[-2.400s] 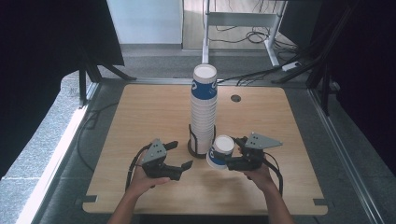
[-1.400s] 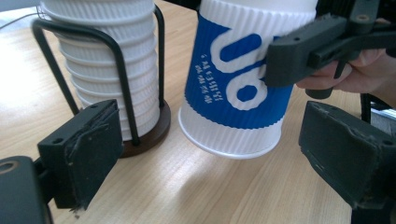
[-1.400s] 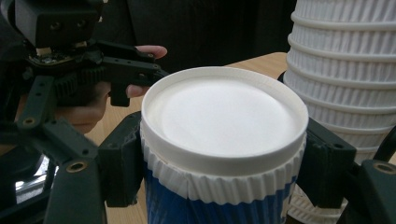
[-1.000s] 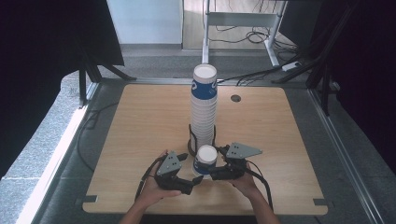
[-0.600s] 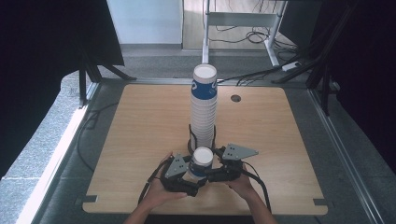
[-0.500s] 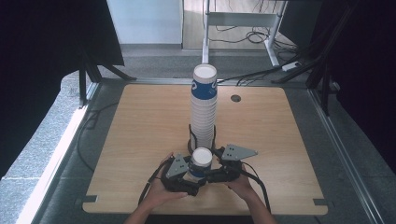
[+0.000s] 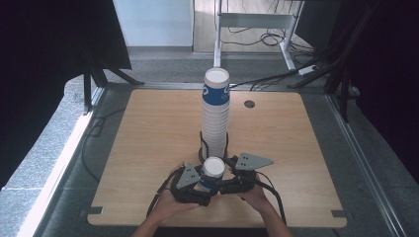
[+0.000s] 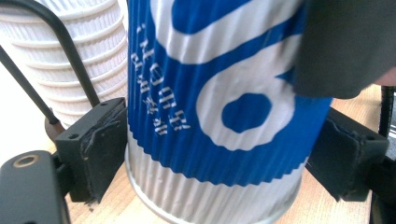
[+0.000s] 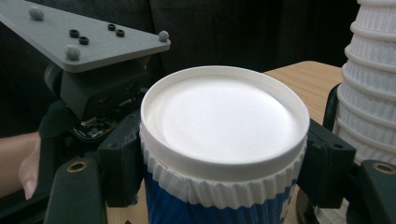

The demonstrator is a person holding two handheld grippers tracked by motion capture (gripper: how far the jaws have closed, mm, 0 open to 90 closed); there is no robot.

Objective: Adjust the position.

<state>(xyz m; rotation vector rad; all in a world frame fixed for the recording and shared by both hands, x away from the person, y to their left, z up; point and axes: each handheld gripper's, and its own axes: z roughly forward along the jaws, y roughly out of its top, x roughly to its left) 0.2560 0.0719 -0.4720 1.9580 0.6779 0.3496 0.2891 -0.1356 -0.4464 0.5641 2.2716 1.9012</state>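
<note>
Just one cup [image 7: 213, 173] — two grippers [image 7: 190, 185] [image 7: 237, 180]

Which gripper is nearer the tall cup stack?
Right. The right gripper grips the single cup just right of the stack's base; the left gripper sits farther, front-left.

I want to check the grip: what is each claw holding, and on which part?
The right claw grips the blue-and-white paper cup just under its rim. The left claw has been closing around its lower body.
</note>
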